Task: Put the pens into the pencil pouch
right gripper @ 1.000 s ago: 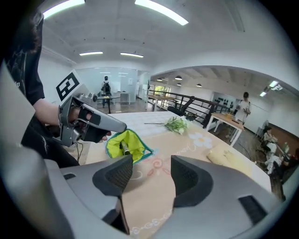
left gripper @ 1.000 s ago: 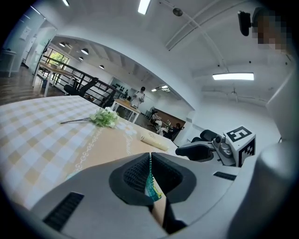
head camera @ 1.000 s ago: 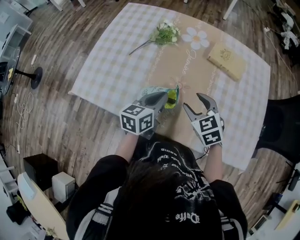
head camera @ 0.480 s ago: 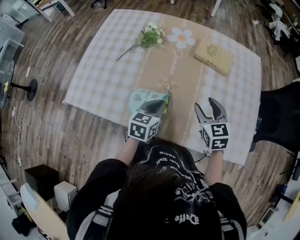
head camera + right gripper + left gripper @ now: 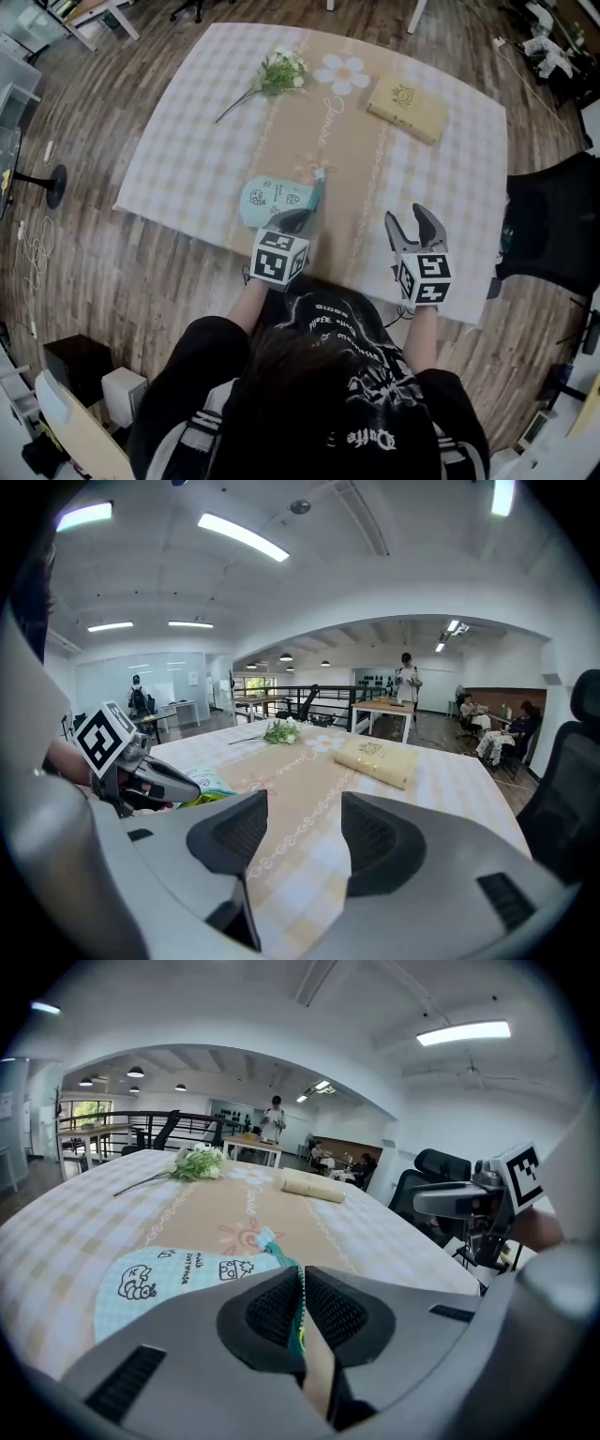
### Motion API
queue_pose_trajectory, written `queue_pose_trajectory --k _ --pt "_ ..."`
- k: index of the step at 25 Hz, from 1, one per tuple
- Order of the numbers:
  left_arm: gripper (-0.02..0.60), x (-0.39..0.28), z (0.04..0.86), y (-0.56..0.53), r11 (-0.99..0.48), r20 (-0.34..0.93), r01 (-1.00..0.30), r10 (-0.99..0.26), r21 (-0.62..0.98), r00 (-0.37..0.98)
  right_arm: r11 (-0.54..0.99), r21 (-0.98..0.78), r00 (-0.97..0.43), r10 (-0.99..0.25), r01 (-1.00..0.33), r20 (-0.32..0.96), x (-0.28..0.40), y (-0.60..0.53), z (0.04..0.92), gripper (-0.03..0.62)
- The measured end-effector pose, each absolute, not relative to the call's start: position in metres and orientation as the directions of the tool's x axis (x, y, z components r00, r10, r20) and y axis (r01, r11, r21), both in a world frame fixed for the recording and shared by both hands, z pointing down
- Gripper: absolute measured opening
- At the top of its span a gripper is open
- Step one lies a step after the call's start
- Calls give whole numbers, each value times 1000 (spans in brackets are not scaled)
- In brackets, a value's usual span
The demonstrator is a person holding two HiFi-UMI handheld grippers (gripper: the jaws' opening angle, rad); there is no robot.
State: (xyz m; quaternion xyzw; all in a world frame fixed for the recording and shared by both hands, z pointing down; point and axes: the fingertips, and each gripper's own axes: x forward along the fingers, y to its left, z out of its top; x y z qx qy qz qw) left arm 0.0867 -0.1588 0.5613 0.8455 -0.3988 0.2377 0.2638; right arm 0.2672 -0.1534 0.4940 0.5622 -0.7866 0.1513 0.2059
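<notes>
The left gripper (image 5: 302,1277) has its 2 jaws pressed together on the teal zipper edge of the pencil pouch (image 5: 266,199) — the light-blue pouch lies flat on the checked tablecloth (image 5: 187,141), near the table's front edge and just ahead of the person. The right gripper (image 5: 305,810) hovers well off to the pouch's right, jaws wide apart with only cloth showing between them. Farther back lie a flower sprig (image 5: 272,73) and a tan book (image 5: 406,106) — both well apart from the grippers.
</notes>
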Motion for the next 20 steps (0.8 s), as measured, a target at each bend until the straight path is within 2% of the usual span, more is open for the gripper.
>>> queue_pose_trajectory --k 3,5,10,15,20 --pt "36 90 559 -157 -533 593 -798 -557 282 582 313 1 -272 -830 -950 487 278 -148 496 259" --pt "106 95 552 -156 -549 573 -785 -557 289 601 292 -15 -265 -843 -956 467 287 -146 495 260" --pt "143 100 532 -154 -552 497 -778 -606 300 621 259 -14 -239 -869 -966 433 305 -135 498 259" --pt "141 101 510 -157 -560 371 -773 -678 300 635 224 1 -203 -886 -975 417 322 -124 505 213" --pt "141 96 502 -158 -567 324 -770 -699 293 638 189 -8 -174 -887 -982 429 343 -114 512 193"
